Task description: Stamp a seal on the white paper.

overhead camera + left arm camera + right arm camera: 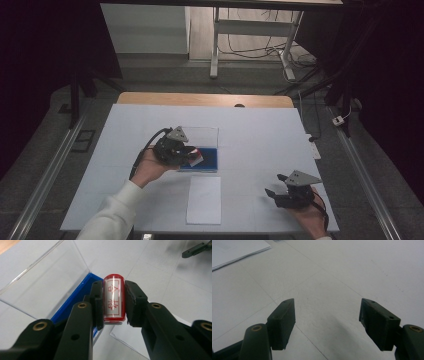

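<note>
White covering spreads across the table (250, 135), with a strip of bare wood showing along its far edge at twelve o'clock; beyond that lie grey floor, the legs of another desk and a tangle of cables, and dark surroundings close in on both sides.

At about ten o'clock from the table's middle, the left gripper (192, 155) is held in the person's left hand (147, 167), a white sleeve trailing back toward seven o'clock. In the left gripper view its jaws are closed tight on a red cylindrical stamp (114, 300), one pad against each side, the white label with red characters facing the camera. The stamp hangs just above the near corner of a blue box (75, 298), whose clear lid (47, 282) stands open behind it. In the high view the stamp sits over the blue box's left part.

At six o'clock a white sheet of paper (204, 199) lies flat, just in front of the box.

At four o'clock the right gripper (277, 187) rests low over the covering in the right hand (310, 215); its jaws stand wide apart with nothing between them, bare white surface beneath.
</note>
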The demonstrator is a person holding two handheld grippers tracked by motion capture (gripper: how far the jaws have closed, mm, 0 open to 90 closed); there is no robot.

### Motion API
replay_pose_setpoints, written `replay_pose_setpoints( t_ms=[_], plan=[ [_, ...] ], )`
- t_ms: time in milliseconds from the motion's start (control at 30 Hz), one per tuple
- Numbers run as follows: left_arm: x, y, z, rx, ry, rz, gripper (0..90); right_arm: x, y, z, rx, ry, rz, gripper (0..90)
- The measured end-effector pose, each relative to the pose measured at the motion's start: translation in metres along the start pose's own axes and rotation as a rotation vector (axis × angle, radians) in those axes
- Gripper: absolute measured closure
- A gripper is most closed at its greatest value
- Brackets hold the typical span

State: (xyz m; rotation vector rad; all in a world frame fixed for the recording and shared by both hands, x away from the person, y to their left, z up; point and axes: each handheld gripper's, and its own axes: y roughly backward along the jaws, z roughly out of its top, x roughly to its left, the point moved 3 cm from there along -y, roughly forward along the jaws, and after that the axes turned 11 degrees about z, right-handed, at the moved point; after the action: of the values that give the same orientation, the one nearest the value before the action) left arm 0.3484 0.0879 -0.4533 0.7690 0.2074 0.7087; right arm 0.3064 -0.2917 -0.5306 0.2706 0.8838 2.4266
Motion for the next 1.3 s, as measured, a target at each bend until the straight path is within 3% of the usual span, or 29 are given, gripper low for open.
replay_pose_setpoints(
  t_ms=[733, 1300],
  plan=[
    [-0.026, 0.006, -0.015, 0.022, -0.010, -0.085, 70.1, 0.002, 0.002, 0.000, -0.007, -0.005, -0.004, 28.9],
    [-0.054, 0.006, -0.024, 0.049, -0.059, -0.139, 70.0, 0.001, 0.001, -0.001, -0.002, 0.001, -0.003, 29.0]
  ],
)
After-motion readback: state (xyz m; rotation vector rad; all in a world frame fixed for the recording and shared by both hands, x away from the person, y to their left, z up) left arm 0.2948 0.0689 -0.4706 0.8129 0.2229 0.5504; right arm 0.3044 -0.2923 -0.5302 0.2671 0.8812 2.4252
